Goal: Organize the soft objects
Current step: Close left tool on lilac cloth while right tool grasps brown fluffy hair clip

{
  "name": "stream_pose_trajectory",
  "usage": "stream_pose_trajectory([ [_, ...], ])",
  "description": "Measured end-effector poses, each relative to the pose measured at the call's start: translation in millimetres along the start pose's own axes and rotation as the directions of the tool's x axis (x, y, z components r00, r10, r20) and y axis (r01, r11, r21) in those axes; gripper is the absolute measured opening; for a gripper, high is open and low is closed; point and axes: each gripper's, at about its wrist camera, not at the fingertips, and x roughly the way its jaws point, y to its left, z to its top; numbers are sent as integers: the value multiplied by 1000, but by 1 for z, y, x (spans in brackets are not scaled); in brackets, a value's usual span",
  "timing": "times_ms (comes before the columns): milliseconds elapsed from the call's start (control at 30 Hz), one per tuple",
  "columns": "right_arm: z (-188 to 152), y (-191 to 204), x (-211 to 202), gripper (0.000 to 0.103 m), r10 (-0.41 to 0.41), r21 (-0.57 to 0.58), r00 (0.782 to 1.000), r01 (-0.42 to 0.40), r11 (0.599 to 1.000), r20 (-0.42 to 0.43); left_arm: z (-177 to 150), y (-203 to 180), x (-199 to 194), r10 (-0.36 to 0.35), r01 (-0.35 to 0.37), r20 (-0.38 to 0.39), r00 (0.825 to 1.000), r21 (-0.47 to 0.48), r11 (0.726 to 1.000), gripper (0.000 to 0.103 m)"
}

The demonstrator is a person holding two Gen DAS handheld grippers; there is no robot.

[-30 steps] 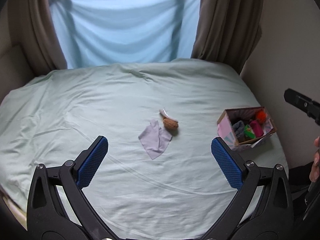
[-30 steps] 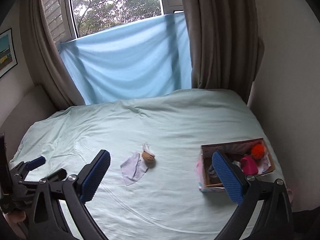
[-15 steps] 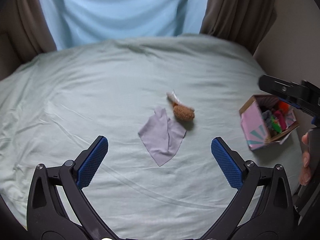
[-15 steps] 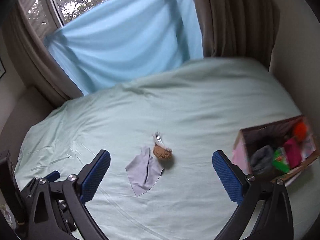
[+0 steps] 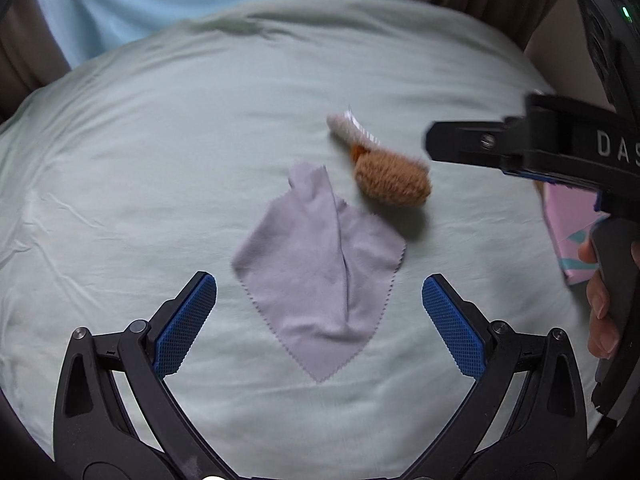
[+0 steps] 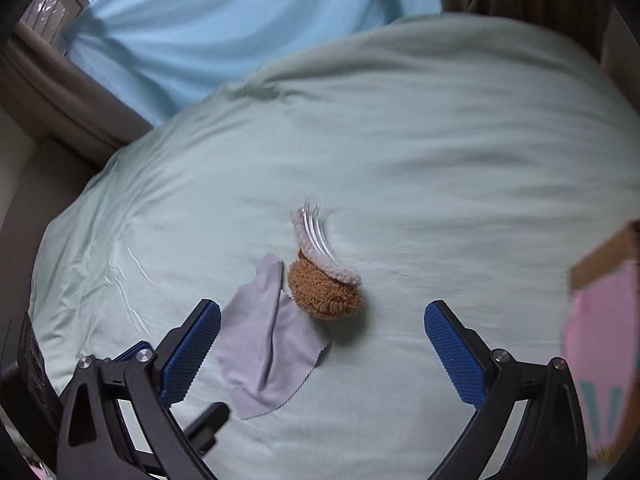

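Observation:
A grey cloth (image 5: 320, 272) with zigzag edges lies creased on the pale green bedsheet (image 5: 140, 152). Touching its far right corner is a brown fuzzy plush toy (image 5: 392, 182) with a white fuzzy part and clear plastic tag (image 5: 352, 130). My left gripper (image 5: 319, 320) hangs open just above the cloth's near half. My right gripper (image 6: 322, 354) is open too, with the plush (image 6: 324, 290) just beyond its fingers and the cloth (image 6: 264, 356) by its left finger. Nothing is held in either one.
A pink cardboard box (image 6: 600, 344) stands at the right edge of the bed, mostly cut off; its side (image 5: 568, 220) shows behind the right gripper's body (image 5: 560, 148). A hand (image 5: 600, 312) grips that handle. Light blue fabric (image 6: 240, 20) and brown curtains hang behind the bed.
Both grippers have moved forward and down toward the cloth and plush, which now look much larger. The box has slid to the right edge of both views. Both stay open.

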Motion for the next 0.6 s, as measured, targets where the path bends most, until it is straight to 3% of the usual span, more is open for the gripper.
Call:
stream_pose_trajectory([
  [333, 2, -12, 62, 77, 69, -45, 995, -72, 996, -66, -14, -7, 65, 26, -23, -48, 999, 46, 999, 98],
  [500, 8, -11, 75, 69, 95, -74, 993, -100, 992, -71, -8, -13, 75, 46, -44, -12, 999, 90, 995, 98],
  [600, 12, -9, 81, 51, 106, -91, 990, -114, 989, -88, -5, -13, 78, 33, -32, -9, 999, 106, 994, 94],
])
